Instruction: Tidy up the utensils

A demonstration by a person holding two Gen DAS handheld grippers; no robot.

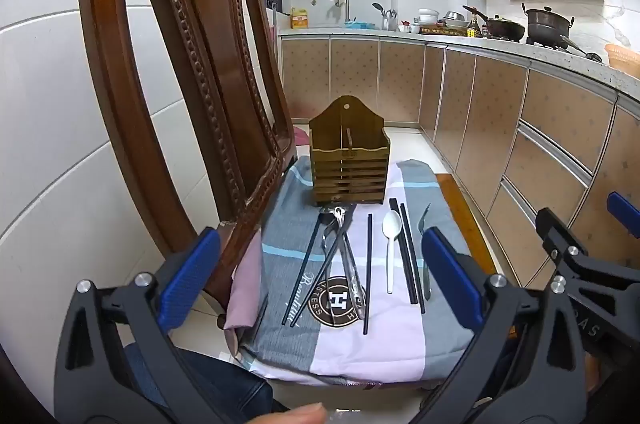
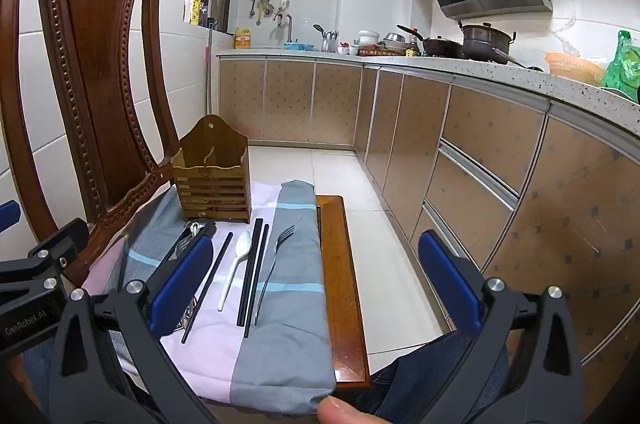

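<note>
Left gripper (image 1: pixel 320 280) and right gripper (image 2: pixel 316 280) are both hovering spread wide, gripping nothing, above the utensils: black chopsticks (image 1: pixel 407 252), a white spoon (image 1: pixel 391 240) and a fork (image 2: pixel 276 264) lying side by side on a striped cloth (image 1: pixel 376 340), just before a wooden holder (image 1: pixel 349 159) standing on the chair (image 1: pixel 192 63) seat

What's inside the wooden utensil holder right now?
The wooden utensil holder shows a center divider and no utensil above its rim; its slatted front hides the bottom. The white spoon lies on the cloth.
</note>
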